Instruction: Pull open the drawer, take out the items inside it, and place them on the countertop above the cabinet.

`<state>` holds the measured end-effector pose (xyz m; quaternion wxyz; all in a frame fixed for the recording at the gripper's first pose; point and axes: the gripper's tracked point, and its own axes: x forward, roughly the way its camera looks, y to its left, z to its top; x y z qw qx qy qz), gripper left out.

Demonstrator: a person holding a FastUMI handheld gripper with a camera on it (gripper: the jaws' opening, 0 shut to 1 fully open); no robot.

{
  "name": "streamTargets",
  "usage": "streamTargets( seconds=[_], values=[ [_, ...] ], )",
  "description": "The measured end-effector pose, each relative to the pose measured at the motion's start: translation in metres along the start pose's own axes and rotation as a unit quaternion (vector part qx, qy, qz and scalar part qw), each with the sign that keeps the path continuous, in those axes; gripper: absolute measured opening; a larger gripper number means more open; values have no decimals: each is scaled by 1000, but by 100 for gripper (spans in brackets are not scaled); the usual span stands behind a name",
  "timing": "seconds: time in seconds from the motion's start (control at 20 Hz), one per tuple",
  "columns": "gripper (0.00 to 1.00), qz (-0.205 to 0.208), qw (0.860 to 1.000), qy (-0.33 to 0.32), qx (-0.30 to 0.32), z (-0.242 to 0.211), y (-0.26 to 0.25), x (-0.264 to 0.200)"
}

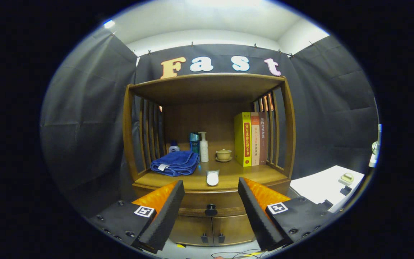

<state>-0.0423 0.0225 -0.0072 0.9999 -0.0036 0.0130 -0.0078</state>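
While drawer (210,202) closed, fingers (176,201) spread, empty

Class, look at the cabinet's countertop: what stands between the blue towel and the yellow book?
In the gripper view, a white pump bottle and a small lidded cup stand between towel and book. The open claw hangs before the drawer knob.

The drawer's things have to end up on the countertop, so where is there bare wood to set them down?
The countertop is bare along its front edge on either side of the small white object, and between the lidded cup and that edge. The blue towel, bottles and books crowd the back. The gripper is open, its fingers flanking the drawer knob.
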Motion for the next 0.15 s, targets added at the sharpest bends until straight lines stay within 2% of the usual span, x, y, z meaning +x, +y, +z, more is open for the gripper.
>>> streamTargets(
  seconds=[0.15],
  values=[
    [98,3,1000,0,6,1,4,-3]
  ],
)
